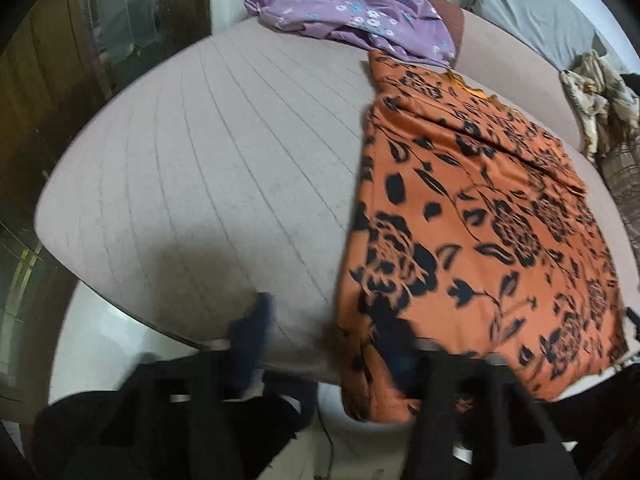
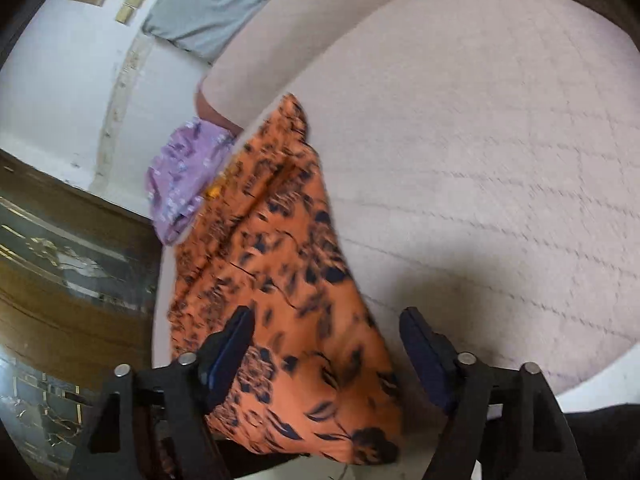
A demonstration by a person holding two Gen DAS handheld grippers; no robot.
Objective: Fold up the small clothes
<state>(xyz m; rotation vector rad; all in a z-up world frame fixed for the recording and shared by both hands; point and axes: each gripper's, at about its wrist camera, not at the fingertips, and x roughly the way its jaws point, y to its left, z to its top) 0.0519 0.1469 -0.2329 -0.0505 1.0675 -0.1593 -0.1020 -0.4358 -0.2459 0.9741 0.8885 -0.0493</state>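
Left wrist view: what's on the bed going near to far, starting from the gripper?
Left gripper → orange floral cloth, near edge hanging over the bed → purple floral garment, bunched at the far edge → grey pillow behind it.

Readable text: none is found in either view.
Labels and brands: none can be made out on the orange cloth (image 1: 480, 216), whose black flower print carries no lettering.
Numbers and signs: none are seen on the purple garment (image 1: 348, 12), where only small pale blossoms are printed.
Wall plates: two brass-coloured plates (image 2: 132, 4) are shown in the right wrist view, and no writing can be read on them.
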